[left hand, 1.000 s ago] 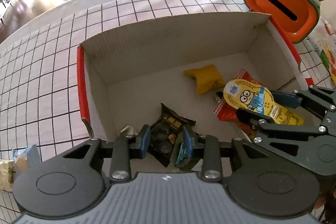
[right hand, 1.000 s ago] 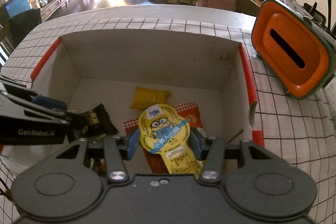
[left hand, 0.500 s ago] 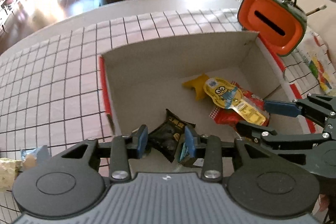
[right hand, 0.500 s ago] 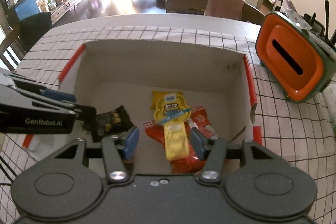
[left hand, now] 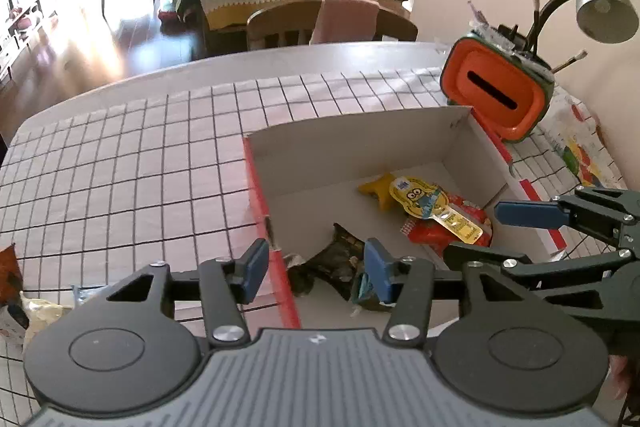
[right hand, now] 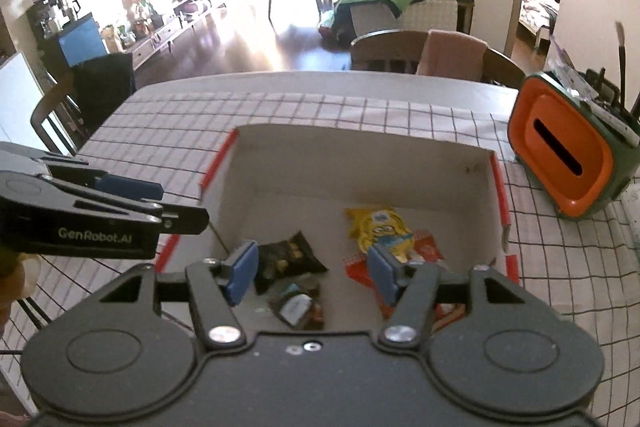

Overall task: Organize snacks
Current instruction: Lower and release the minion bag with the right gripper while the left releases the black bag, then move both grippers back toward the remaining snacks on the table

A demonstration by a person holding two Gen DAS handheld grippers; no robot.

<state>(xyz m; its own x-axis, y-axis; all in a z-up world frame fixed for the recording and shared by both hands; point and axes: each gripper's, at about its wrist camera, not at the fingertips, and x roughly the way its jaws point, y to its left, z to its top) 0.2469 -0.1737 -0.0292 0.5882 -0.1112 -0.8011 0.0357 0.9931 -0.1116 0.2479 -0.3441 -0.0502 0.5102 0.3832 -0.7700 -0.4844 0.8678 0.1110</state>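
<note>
A white cardboard box with red rims sits on the checked tablecloth. In it lie a yellow minion pouch on a red packet, a plain yellow packet, and a black packet. My left gripper is open and empty above the box's near-left corner. My right gripper is open and empty above the box's near edge; it also shows in the left wrist view.
An orange and green container stands right of the box, a lamp behind it. More snack packets lie on the cloth at the near left. Chairs stand behind the table.
Both grippers let go of their snacks, opened and pulled back and up from the box. The minion pouch now lies on the red packet; the black packet lies on the box floor.
</note>
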